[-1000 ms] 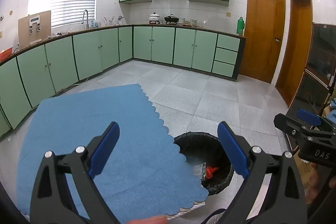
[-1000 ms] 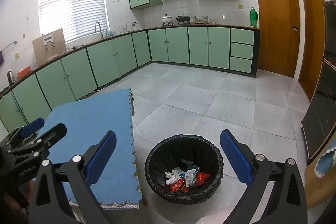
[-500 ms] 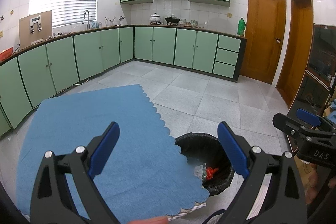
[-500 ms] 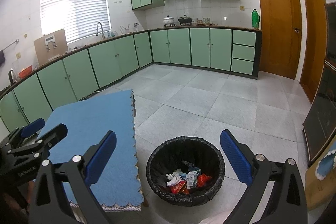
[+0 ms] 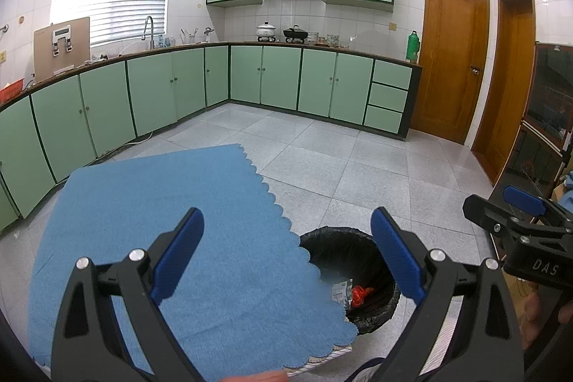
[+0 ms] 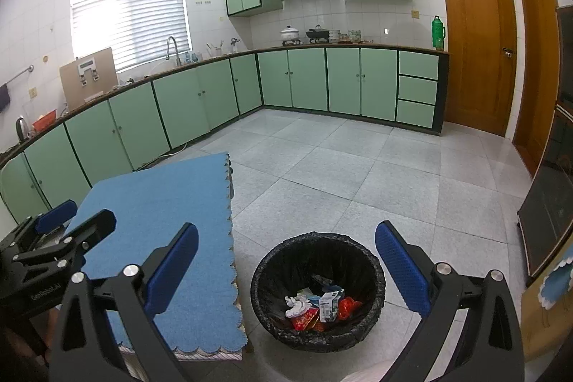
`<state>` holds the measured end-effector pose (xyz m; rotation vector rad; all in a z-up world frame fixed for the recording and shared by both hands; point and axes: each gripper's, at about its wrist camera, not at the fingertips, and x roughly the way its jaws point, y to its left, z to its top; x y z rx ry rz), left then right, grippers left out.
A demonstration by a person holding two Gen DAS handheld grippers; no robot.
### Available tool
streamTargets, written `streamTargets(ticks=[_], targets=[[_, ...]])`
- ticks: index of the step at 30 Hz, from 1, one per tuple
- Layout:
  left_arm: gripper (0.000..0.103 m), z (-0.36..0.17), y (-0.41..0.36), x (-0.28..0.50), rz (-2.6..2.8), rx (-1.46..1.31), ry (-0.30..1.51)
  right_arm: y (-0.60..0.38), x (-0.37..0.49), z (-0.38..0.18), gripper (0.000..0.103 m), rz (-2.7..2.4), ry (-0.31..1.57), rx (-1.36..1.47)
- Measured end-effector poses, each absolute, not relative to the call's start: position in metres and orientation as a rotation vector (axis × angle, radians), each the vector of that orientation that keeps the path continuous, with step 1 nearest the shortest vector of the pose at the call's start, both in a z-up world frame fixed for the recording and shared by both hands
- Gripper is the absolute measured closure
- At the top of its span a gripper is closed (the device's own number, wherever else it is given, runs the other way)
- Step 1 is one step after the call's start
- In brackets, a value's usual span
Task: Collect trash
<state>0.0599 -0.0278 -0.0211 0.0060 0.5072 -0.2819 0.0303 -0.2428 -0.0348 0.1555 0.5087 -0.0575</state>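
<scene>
Nearest: left gripper (image 5: 286,260) and right gripper (image 6: 286,274), both spread wide with nothing between the fingers, held over the near edge of the table's blue cloth (image 5: 150,224), on which no litter shows. Beyond, on the floor just off the table's right edge: black-lined bin (image 6: 318,289) holding the trash (image 6: 317,305) (wrappers, white and red scraps). Collection looks essentially finished; grey floor tiles (image 6: 358,174) out to the green cabinets (image 6: 343,81) appear clean.

The bin (image 6: 318,292) mouth lies unobstructed beside the cloth-covered table (image 6: 161,221), open floor (image 6: 358,174) beyond.
</scene>
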Motion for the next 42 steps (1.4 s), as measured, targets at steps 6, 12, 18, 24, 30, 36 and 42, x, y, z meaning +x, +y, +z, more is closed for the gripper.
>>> streamTargets(ticks=[6, 12, 18, 24, 30, 36, 42], targets=[[0.012, -0.0220, -0.0286, 0.0594, -0.282, 0.004, 0.507, -0.2418, 0.0306, -0.0347, 0.006, -0.057, 0.508, 0.159], [0.012, -0.0218, -0.0284, 0.0596, -0.281, 0.003, 0.507, -0.2410, 0.0309, -0.0352, 0.006, -0.056, 0.508, 0.160], [0.012, -0.0218, -0.0282, 0.0596, -0.280, 0.003, 0.506, -0.2415, 0.0304, -0.0352, 0.006, -0.057, 0.507, 0.160], [0.012, -0.0218, -0.0284, 0.0596, -0.280, 0.003, 0.506, -0.2411, 0.0301, -0.0346, 0.006, -0.055, 0.508, 0.161], [0.012, -0.0218, -0.0280, 0.0598, -0.281, 0.003, 0.507, -0.2407, 0.0304, -0.0331, 0.006, -0.052, 0.509, 0.167], [0.012, -0.0230, -0.0278, 0.0592, -0.279, 0.003, 0.507, -0.2417, 0.0306, -0.0335, 0.006, -0.051, 0.508, 0.169], [0.012, -0.0238, -0.0276, 0.0591, -0.279, 0.003, 0.507, -0.2420, 0.0306, -0.0336, 0.006, -0.052, 0.508, 0.169]])
